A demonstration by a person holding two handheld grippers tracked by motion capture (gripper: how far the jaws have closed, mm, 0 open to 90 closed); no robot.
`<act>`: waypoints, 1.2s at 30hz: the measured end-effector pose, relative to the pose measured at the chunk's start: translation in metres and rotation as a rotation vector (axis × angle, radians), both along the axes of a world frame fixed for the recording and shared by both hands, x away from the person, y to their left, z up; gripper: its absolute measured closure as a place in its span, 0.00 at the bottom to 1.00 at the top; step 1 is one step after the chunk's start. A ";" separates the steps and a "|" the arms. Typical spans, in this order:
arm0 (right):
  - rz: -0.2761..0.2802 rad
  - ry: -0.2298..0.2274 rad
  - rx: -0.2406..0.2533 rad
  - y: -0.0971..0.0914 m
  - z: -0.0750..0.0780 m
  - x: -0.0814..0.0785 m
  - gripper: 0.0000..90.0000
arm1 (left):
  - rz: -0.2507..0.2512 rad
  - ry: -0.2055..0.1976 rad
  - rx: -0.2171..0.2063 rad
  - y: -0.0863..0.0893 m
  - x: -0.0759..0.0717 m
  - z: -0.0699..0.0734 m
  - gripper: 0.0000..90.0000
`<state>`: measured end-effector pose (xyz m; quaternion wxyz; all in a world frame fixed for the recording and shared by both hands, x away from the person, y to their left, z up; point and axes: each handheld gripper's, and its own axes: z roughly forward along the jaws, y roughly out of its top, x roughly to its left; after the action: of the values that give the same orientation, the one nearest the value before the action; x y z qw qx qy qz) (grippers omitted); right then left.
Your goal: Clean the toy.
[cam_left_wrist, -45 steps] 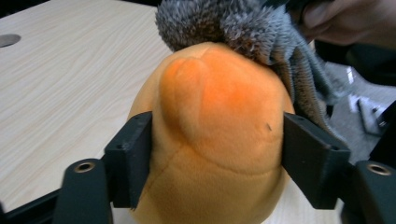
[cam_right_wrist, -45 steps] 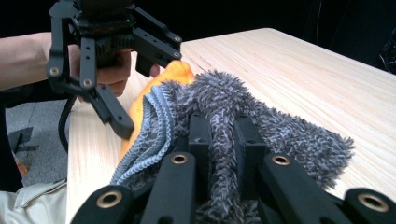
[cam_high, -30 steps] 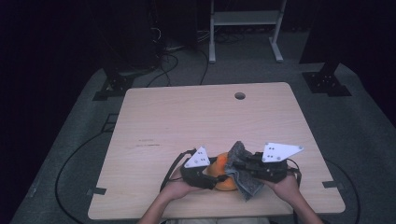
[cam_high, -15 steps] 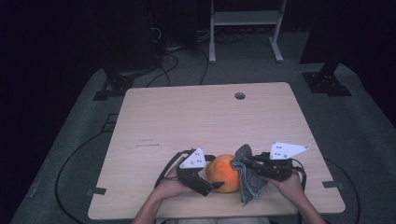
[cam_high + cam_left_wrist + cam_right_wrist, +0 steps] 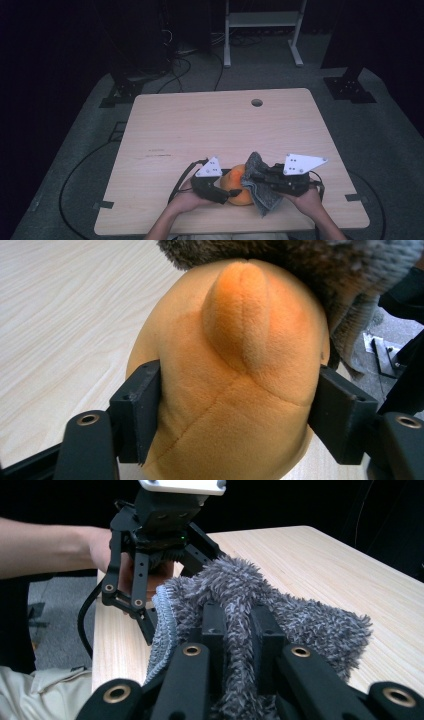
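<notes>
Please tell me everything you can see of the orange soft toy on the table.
The orange soft toy is round and plush, with stitched seams and a raised ridge like a small ear or fin. It sits near the front edge of the wooden table. The left gripper has its two black jaws on the toy's opposite sides, having just been closing on it. A grey shaggy cloth, pinched in the right gripper, lies against its far side.
</notes>
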<state>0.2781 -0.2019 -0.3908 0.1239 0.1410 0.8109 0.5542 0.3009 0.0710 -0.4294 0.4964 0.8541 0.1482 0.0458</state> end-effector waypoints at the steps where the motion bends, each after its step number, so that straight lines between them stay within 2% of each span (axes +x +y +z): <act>1: -0.003 0.005 -0.004 0.000 -0.001 0.001 0.88 | -0.020 0.004 0.003 0.000 -0.001 0.001 0.32; 2: 0.001 0.029 0.001 -0.001 -0.003 0.003 0.88 | -0.059 0.006 0.005 -0.001 -0.002 0.002 0.30; 3: 0.018 0.053 0.010 -0.001 -0.005 0.005 0.88 | -0.083 -0.020 0.024 -0.003 -0.005 0.004 0.25; 4: 0.030 0.063 0.006 -0.001 -0.008 0.006 0.88 | -0.087 -0.054 0.042 -0.006 -0.008 0.004 0.21; 5: 0.032 0.060 0.002 -0.001 -0.009 0.005 0.88 | -0.083 -0.066 0.057 -0.008 -0.009 0.005 0.18; 6: 0.030 0.047 0.002 0.000 -0.009 0.004 0.88 | -0.071 -0.080 0.063 -0.010 -0.009 0.004 0.18; 7: 0.026 0.048 -0.003 0.000 -0.009 0.003 0.88 | -0.064 -0.088 0.061 -0.010 -0.009 0.003 0.23; 10: 0.008 0.049 -0.001 -0.006 -0.010 0.004 0.88 | -0.033 -0.063 0.047 -0.007 -0.006 0.003 0.33; 14: -0.030 0.069 0.003 -0.019 -0.015 0.008 0.88 | -0.024 -0.047 0.046 -0.003 -0.004 0.002 0.35; 16: -0.049 0.077 -0.003 -0.025 -0.018 0.009 0.88 | -0.030 -0.036 0.044 -0.001 -0.004 0.002 0.35; 20: -0.078 0.097 -0.017 -0.038 -0.023 0.007 0.88 | -0.066 -0.042 0.058 0.000 -0.006 0.001 0.36; 22: -0.083 0.116 -0.010 -0.041 -0.025 0.006 0.88 | -0.086 -0.063 0.062 -0.002 -0.009 0.001 0.35; 26: -0.047 0.110 0.007 -0.035 -0.017 -0.002 0.88 | -0.144 -0.099 0.086 -0.006 -0.017 0.001 0.32; 28: -0.014 0.104 -0.013 -0.026 -0.014 -0.005 0.88 | -0.169 -0.106 0.099 -0.005 -0.019 0.002 0.26; 29: -0.004 0.102 -0.034 -0.023 -0.014 -0.006 0.88 | -0.168 -0.098 0.081 -0.004 -0.020 0.003 0.21; 31: 0.015 0.112 -0.038 -0.023 -0.015 -0.004 0.88 | -0.142 -0.080 0.052 -0.001 -0.016 0.006 0.14; 32: 0.016 0.121 -0.031 -0.025 -0.016 -0.003 0.88 | -0.130 -0.081 0.057 -0.001 -0.015 0.006 0.12; 34: 0.015 0.135 -0.025 -0.027 -0.016 -0.002 0.88 | -0.137 -0.072 0.074 -0.004 -0.014 0.003 0.14; 36: 0.020 0.125 -0.033 -0.025 -0.014 -0.004 0.88 | -0.161 -0.096 0.082 -0.007 -0.018 0.002 0.20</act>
<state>0.2745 -0.2267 -0.4044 0.0696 0.1653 0.8274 0.5322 0.2831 0.0637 -0.4274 0.4698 0.8796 0.0532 0.0529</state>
